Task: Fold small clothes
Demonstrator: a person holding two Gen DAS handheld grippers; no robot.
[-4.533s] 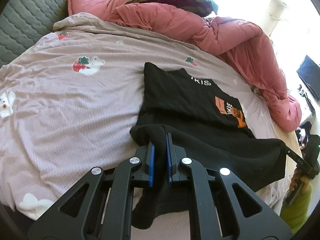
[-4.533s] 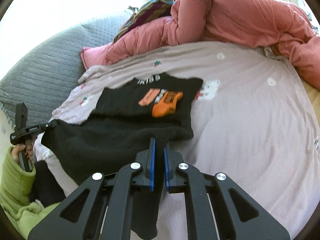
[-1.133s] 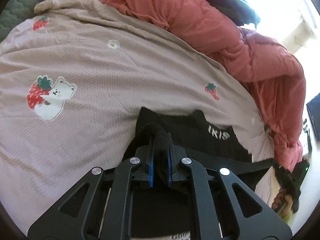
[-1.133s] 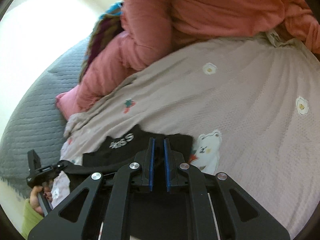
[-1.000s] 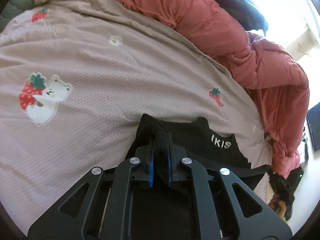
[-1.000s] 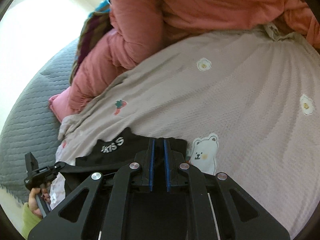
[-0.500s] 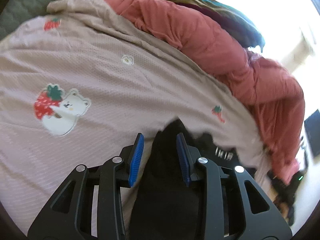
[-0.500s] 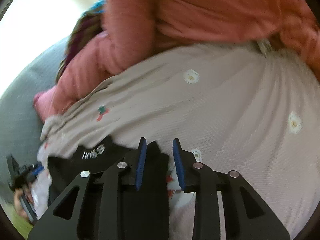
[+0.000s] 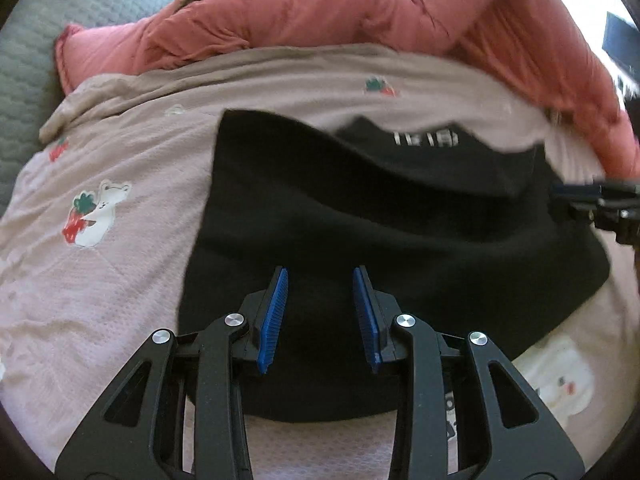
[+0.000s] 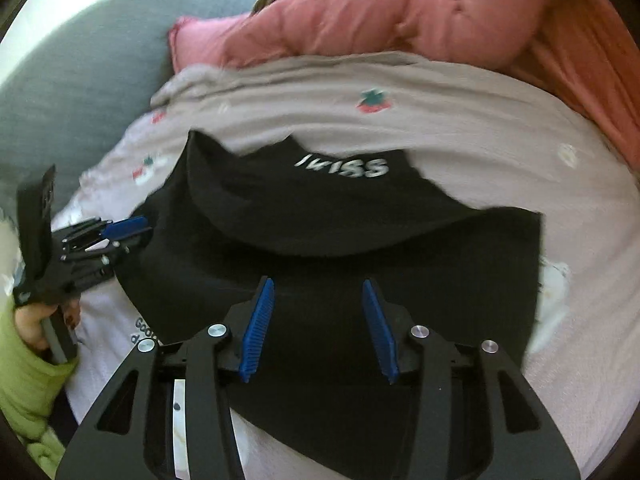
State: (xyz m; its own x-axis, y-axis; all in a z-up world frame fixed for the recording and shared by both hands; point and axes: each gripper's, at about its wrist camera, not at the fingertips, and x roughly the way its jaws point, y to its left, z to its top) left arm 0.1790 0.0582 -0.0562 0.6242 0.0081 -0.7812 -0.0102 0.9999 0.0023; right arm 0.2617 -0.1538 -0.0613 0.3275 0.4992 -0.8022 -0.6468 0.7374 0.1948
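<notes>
Black T-shirt (image 9: 360, 216) lies folded on the bed sheet (image 9: 120, 280), roughly mid-bed, its lower half doubled up over the upper half so only the collar edge w/ white lettering (image 10: 344, 165) shows at the far side. Fold edge runs across the near part of the shirt. Both views are a bit blurred.

Left tool (image 9: 320, 280) hovers over the near-left part of the shirt, blue pads spread apart, nothing pinched betw. them; black cloth only shows behind the gap. Its jaws have just been opening, then stopped at a modest gap. In the right wrist view the same tool (image 10: 120, 230) sits at the shirt's left edge, held by a hand (image 10: 38, 322) in a green sleeve (image 10: 24, 392).

Right tool (image 10: 318, 292) hangs over the near-right part of the shirt, pads spread wider than the left's, nothing gripped. Its jaws have just been opening too. In the left wrist view it pokes in at the right edge (image 9: 588, 196), next to the shirt's right side.

Sheet is pale pink-beige w/ bear-and-strawberry prints (image 9: 94, 216). Far side: bunched red-pink duvet (image 9: 400, 12). Far left: grey quilted headboard (image 9: 24, 64). White cloth w/ dark print (image 10: 140, 328) peeks out under the shirt's near-left corner.
</notes>
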